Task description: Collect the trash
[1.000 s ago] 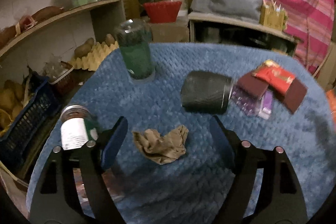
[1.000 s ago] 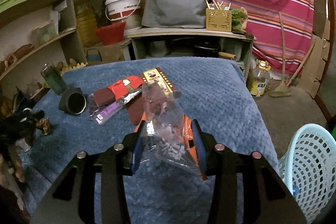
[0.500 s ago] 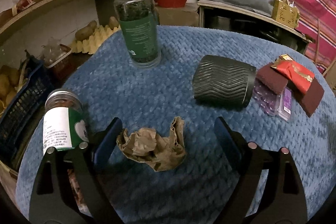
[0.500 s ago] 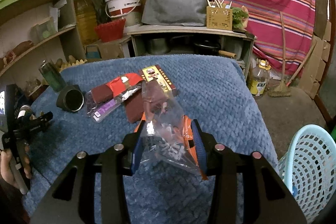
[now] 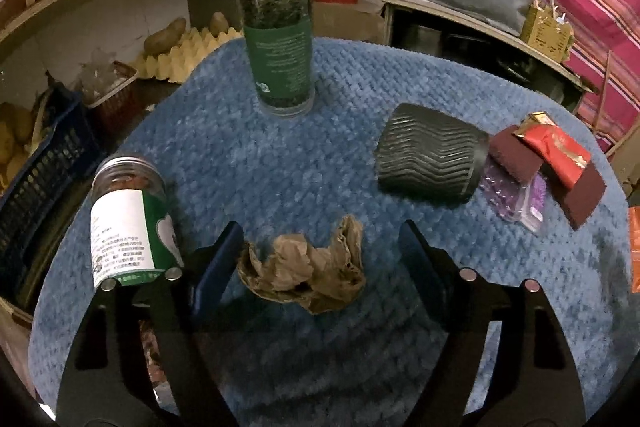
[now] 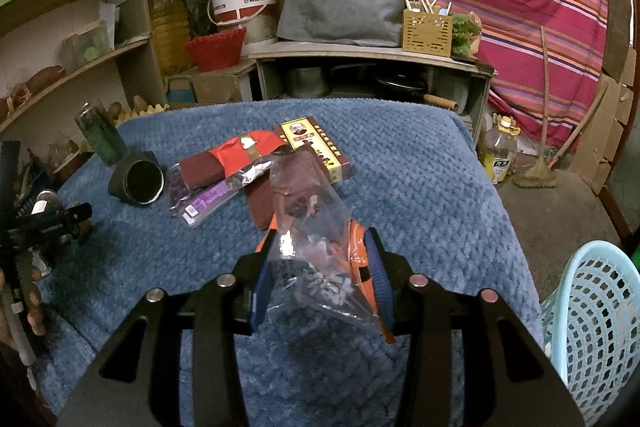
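Note:
A crumpled brown paper scrap (image 5: 308,267) lies on the blue blanket-covered table (image 5: 328,131). My left gripper (image 5: 316,251) straddles it with its jaws closing; the left pad is at the paper's edge, the right pad stands clear. In the right wrist view my right gripper (image 6: 320,259) is shut on a clear plastic bag with orange trim (image 6: 312,239), held above the table. Red, maroon and purple wrappers (image 6: 236,167) and a printed flat box (image 6: 316,147) lie mid-table. A light blue mesh basket (image 6: 592,311) stands on the floor at the right.
A white-labelled jar (image 5: 128,227) stands just left of my left gripper. A tall green-labelled jar (image 5: 280,47) and a toppled ribbed dark cup (image 5: 432,159) sit farther back. Shelves with potatoes and crates line the left; a white bucket (image 6: 240,3) and a cabinet stand behind.
My left gripper has moved forward over the paper scrap, which now lies between its jaws, and the jaws have narrowed a little. The right gripper holds still with the bag.

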Demonstrator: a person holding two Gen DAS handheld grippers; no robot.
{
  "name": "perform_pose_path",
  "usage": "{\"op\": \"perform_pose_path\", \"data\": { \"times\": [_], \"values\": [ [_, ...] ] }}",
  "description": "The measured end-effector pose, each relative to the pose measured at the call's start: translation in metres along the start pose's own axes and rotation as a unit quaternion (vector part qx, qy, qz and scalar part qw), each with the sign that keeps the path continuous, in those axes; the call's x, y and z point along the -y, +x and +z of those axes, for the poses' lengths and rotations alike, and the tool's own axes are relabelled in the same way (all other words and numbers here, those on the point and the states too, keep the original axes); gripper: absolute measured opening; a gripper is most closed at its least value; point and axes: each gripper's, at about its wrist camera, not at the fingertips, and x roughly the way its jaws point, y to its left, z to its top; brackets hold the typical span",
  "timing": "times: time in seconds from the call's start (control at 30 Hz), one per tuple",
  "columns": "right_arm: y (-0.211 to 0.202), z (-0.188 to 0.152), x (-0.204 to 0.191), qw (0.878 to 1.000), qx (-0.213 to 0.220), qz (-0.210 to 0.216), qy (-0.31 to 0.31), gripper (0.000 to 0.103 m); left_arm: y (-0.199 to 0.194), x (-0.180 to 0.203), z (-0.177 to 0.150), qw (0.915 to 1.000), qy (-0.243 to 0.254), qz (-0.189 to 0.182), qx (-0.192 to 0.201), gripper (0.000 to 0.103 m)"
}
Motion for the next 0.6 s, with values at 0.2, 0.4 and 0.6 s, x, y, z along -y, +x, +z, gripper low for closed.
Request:
{"op": "perform_pose_path", "data": {
  "times": [0.2, 0.4, 0.6],
  "values": [
    [0.0, -0.002, 0.002, 1.0, 0.002, -0.002, 0.005, 0.043, -0.008, -0.003, 0.004, 0.9994, -0.011, -0.033, 0.004, 0.072],
    [-0.007, -0.002, 0.012, 1.0, 0.009, -0.006, 0.01, 0.043, -0.007, 0.0, 0.0, 0.9996, -0.001, -0.028, -0.004, 0.072],
    [-0.012, 0.001, 0.02, 1.0, 0.014, -0.005, 0.015, 0.043, -0.018, 0.017, -0.006, 0.9977, 0.027, -0.061, 0.008, 0.072]
  ]
}}
